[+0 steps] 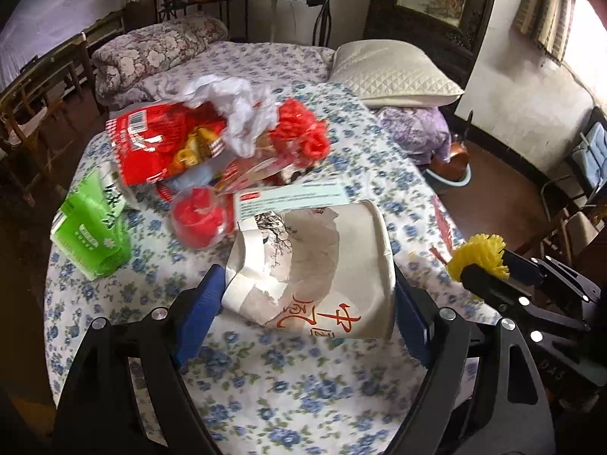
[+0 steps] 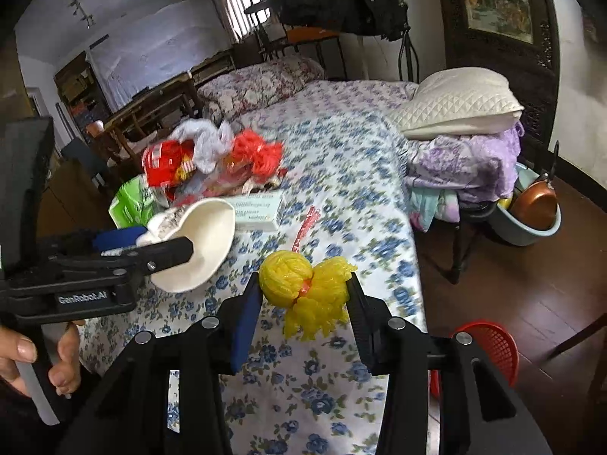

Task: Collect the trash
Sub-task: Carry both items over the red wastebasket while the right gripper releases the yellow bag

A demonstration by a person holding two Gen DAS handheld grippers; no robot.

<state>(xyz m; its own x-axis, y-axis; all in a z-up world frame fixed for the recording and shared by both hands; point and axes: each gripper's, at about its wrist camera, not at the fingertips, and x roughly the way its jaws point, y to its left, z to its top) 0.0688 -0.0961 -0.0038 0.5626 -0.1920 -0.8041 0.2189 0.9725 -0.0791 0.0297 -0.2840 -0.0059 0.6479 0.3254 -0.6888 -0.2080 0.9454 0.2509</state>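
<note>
1. Left wrist view: the left gripper [image 1: 307,303] is clamped on a crushed white paper cup [image 1: 322,265], one blue pad against each side. The cup lies on its side with its mouth turned away from the camera; red characters are printed on its wall. It is held over the blue-flowered bedsheet [image 1: 265,390].
2. Beyond the cup sits a pile of trash: a red snack wrapper [image 1: 151,144], a crumpled white plastic bag [image 1: 235,110], a red mesh net [image 1: 303,129] and a clear ball with red contents [image 1: 197,216]. A pale green box [image 1: 296,197] lies just behind the cup.
3. A green tissue pack [image 1: 91,227] lies at the left edge of the bed, just beside the pile.
4. Right wrist view: the right gripper [image 2: 305,299] is closed on a yellow mesh net [image 2: 303,288], bunched into a ball with loose folds hanging below. The net is held above the sheet near the right edge of the bed.
5. In the same view the left gripper [image 2: 167,254] enters from the left with the cup [image 2: 201,242] in its grip; the person's hand [image 2: 38,360] is on its handle.
6. A thin red strip [image 2: 305,227] lies on the sheet beyond the yellow net.
7. A red basket [image 2: 489,352] stands on the wooden floor to the right of the bed.
8. A white quilted pillow [image 2: 459,106] rests on folded purple bedding [image 2: 466,163] at the far right.
</note>
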